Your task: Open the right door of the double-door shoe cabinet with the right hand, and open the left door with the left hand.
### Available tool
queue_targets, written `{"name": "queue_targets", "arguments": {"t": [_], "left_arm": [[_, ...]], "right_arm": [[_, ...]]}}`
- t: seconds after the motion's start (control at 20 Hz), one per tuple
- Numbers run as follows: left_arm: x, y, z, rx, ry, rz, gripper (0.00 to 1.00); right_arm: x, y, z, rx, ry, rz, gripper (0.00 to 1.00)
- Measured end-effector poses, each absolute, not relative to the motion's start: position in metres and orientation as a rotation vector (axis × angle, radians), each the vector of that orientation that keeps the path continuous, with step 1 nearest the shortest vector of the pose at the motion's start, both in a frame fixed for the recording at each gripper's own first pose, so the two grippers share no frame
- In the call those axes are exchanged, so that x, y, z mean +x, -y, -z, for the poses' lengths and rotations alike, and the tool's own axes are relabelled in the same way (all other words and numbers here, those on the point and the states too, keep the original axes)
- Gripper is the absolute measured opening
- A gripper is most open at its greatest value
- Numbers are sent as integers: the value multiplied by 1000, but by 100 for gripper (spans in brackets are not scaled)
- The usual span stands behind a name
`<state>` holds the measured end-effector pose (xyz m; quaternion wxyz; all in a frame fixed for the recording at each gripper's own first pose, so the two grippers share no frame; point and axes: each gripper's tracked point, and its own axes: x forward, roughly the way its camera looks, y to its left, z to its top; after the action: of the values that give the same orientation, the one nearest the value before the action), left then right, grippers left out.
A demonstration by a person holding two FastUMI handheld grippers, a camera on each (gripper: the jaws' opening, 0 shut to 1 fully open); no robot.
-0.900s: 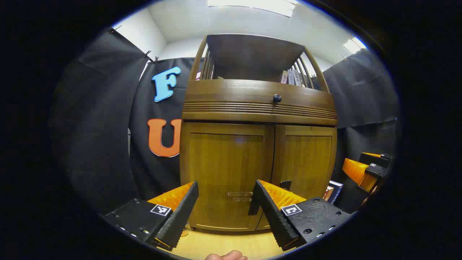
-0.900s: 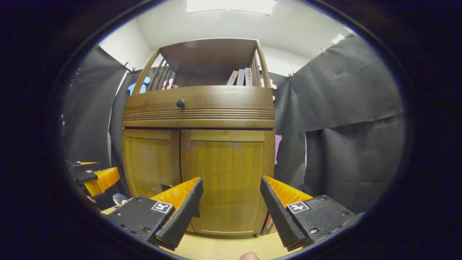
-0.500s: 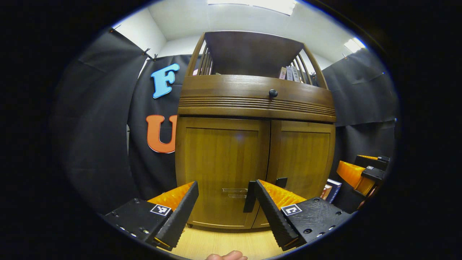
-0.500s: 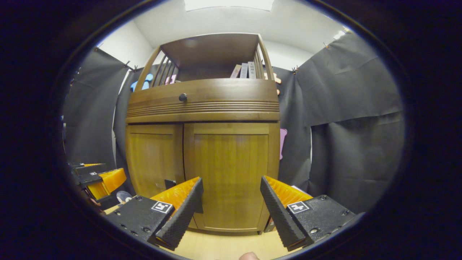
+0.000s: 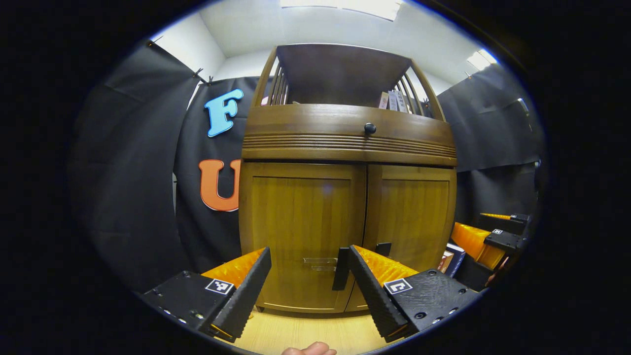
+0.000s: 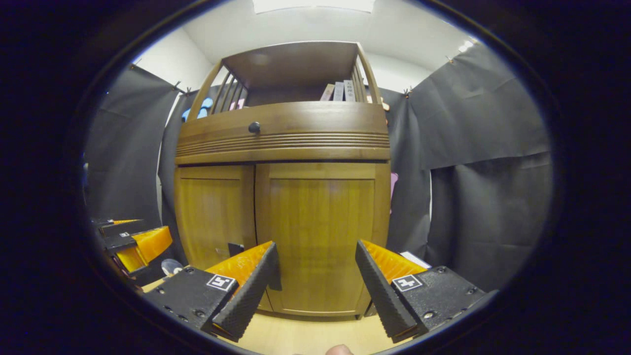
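While both doors are still closed, we are closing in on the shoe cabinet [image 5: 345, 197] with both tools gaping open and holding nothing. Compared with a moment ago the cabinet is sitting a bit larger and lower in each view, so we are nearing it, not yet touching.

Ahead of the left tool [image 5: 305, 281] we are seeing the left door [image 5: 300, 231], its dark handle [image 5: 341, 268] just off the inner side of that tool's right finger. Ahead of the right tool [image 6: 315, 283] the right door [image 6: 320, 231] is filling the gap between the fingers, with its dark handle [image 6: 276, 271] partly hidden behind that tool's left finger.

In the left gripper view the right tool is showing far off to the side, near some books on the floor [image 5: 305, 335].

Judgement: approach phase, neither handle gripped; next we are needing to line up the right tool on its handle.
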<state>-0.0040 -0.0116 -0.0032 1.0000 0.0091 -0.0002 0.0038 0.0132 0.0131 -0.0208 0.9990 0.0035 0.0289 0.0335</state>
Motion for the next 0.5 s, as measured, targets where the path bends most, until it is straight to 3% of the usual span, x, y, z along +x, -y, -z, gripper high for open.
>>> {"name": "queue_targets", "arguments": {"t": [0.5], "left_arm": [[-10,-8,2,39,3,-60,95]], "right_arm": [[34,-36,45,1,-124,-109,100]]}}
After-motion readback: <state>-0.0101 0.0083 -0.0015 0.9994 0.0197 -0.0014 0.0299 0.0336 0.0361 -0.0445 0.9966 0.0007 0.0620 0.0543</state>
